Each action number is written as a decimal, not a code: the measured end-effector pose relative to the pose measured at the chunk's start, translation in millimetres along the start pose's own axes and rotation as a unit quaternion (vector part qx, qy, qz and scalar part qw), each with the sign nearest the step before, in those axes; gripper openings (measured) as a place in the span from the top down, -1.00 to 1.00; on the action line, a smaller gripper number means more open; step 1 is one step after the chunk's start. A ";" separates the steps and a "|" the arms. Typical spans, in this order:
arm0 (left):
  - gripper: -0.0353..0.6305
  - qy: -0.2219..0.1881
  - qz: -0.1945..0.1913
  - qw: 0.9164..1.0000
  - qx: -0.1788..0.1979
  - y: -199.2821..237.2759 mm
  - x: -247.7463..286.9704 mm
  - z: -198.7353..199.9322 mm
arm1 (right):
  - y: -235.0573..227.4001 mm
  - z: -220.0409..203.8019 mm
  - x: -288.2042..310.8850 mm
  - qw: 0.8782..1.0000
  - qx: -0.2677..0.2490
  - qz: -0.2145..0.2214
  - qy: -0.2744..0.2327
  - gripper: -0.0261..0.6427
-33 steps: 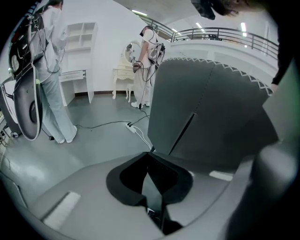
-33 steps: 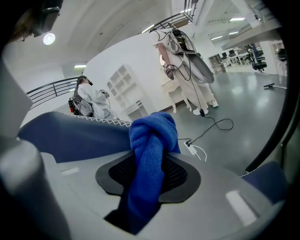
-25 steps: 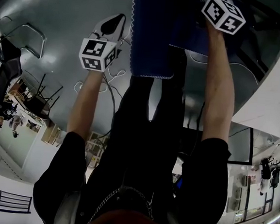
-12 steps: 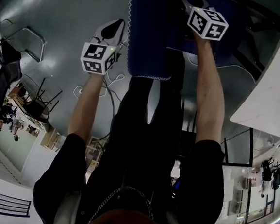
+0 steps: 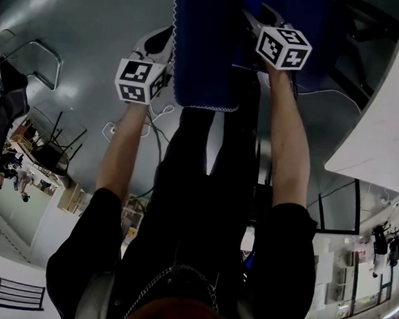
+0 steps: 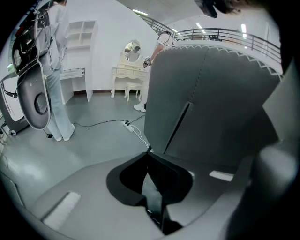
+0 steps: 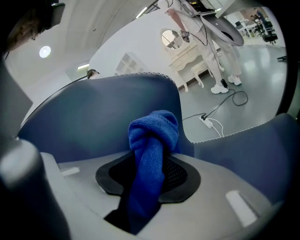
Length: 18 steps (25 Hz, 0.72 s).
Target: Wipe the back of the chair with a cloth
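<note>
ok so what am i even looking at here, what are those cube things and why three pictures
There is no robot here. A person holds a two-jaw hand tool, a gripper, in each hand. The cubes with square markers are parts of those grippers.

The head view comes from a camera on the person's head, looking down past their arms to the floor. The other two come from cameras riding on the grippers, each looking along its own jaws.

The blue panel at the top of the head view is the chair back. The right gripper is shut on a blue cloth, close against the chair back. The left gripper seems to pinch the chair back's edge, probably to steady it. Its camera shows the chair as grey.
</note>
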<state>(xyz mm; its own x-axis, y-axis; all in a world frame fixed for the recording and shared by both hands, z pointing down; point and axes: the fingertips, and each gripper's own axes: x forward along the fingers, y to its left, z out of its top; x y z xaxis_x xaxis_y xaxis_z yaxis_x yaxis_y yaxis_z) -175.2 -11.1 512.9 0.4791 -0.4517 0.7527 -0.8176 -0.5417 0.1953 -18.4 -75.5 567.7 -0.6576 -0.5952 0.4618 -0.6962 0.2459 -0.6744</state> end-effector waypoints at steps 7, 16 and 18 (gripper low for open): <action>0.87 0.003 -0.004 1.000 0.002 -8.4 8.5 0.6 | 14.7 -46.8 -21.1 1.000 0.013 0.013 0.019 0.50; 0.87 0.002 0.001 1.000 -0.012 -6.1 13.2 -3.3 | 30.1 -99.2 -44.4 0.997 0.030 0.030 0.062 0.50; 0.87 0.001 0.002 1.000 -0.015 -5.4 12.8 -4.0 | 35.9 -108.7 -50.2 0.997 0.031 0.032 0.071 0.50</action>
<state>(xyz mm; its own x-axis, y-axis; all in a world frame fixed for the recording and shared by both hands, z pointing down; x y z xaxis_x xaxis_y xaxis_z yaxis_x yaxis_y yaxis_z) -165.9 -11.2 524.1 0.4749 -0.4523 0.7549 -0.8289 -0.5180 0.2111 -41.7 46.4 582.9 -0.7371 -0.4652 0.4902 -0.6352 0.2293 -0.7375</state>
